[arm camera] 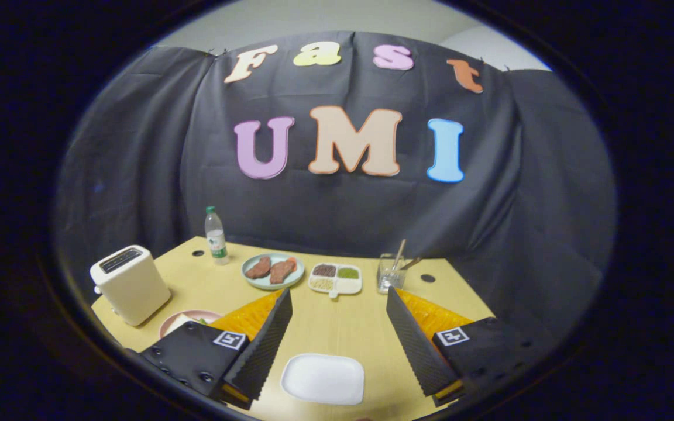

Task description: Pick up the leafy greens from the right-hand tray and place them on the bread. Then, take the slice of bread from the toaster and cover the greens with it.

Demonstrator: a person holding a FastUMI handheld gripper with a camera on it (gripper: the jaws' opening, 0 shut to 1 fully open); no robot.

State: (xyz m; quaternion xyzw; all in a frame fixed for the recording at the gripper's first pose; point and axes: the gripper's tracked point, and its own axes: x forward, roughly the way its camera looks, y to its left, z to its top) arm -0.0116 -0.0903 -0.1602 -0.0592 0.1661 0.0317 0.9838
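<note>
White plate lies between my hand-held gripper fingers, spread wide, nothing held; toaster sits far left on worktop.

We see a big black cloth hanging at the back like a wall. It has folds and wrinkles in it, and it goes down behind the table. Above the cloth we see a plain pale wall. The table is made of light yellow wood. We see a few small round dark holes in its top, near the back edge. The light is soft, and the table top looks bright.
</note>
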